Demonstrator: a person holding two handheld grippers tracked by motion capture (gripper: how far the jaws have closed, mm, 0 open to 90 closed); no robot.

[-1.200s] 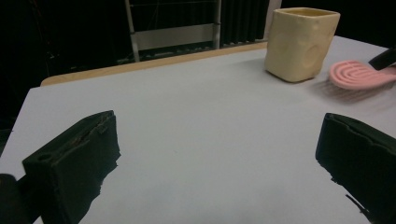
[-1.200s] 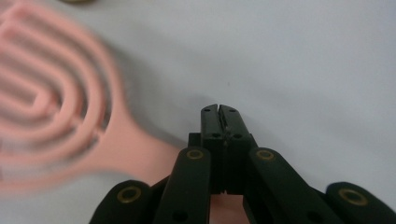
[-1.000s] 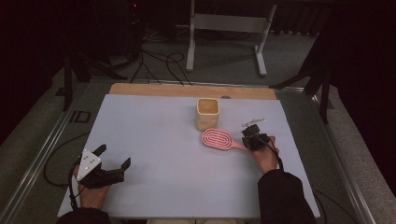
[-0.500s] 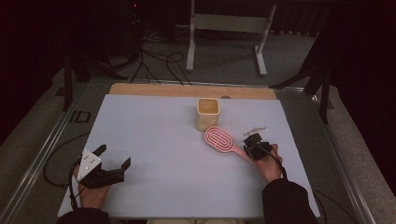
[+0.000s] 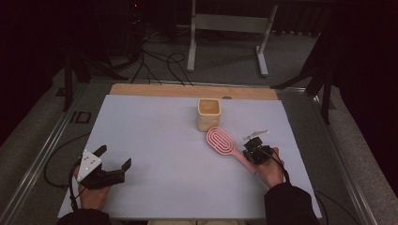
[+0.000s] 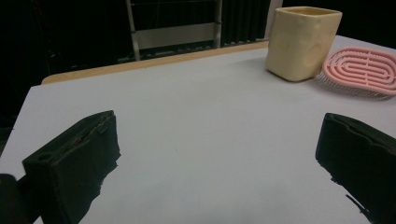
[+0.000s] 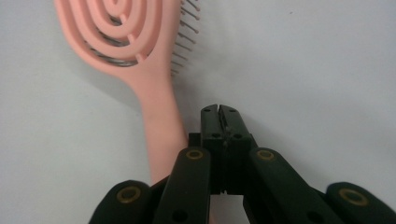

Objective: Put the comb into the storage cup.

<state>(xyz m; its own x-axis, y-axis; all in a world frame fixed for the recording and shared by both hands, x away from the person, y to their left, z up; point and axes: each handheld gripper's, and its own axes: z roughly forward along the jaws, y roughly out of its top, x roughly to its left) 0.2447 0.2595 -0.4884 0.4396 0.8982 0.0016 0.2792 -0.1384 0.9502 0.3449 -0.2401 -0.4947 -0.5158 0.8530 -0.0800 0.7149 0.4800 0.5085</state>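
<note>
A pink vented hairbrush (image 5: 219,140) lies flat on the pale table (image 5: 155,136), with its handle running toward the near right. My right gripper (image 5: 256,151) is down at that handle; in the right gripper view its jaws (image 7: 219,111) are pressed together with nothing between them. The pink handle (image 7: 161,116) lies close along their left side. A cream square cup (image 5: 208,114) stands upright just behind the brush head. My left gripper (image 5: 115,157) rests at the near left with its jaws wide apart and empty (image 6: 219,154), pointing toward the cup (image 6: 302,42) and brush (image 6: 362,70).
A wooden strip (image 5: 187,90) edges the far side of the table. Beyond it, on the floor, are a metal stand (image 5: 230,28) and cables (image 5: 159,61). A metal rail (image 5: 47,140) runs along the left side, and bare table surface lies between the two hands.
The right gripper has slid back toward the person beside the brush. The brush handle has swung from pointing right to pointing near right. The left gripper has stayed put.
</note>
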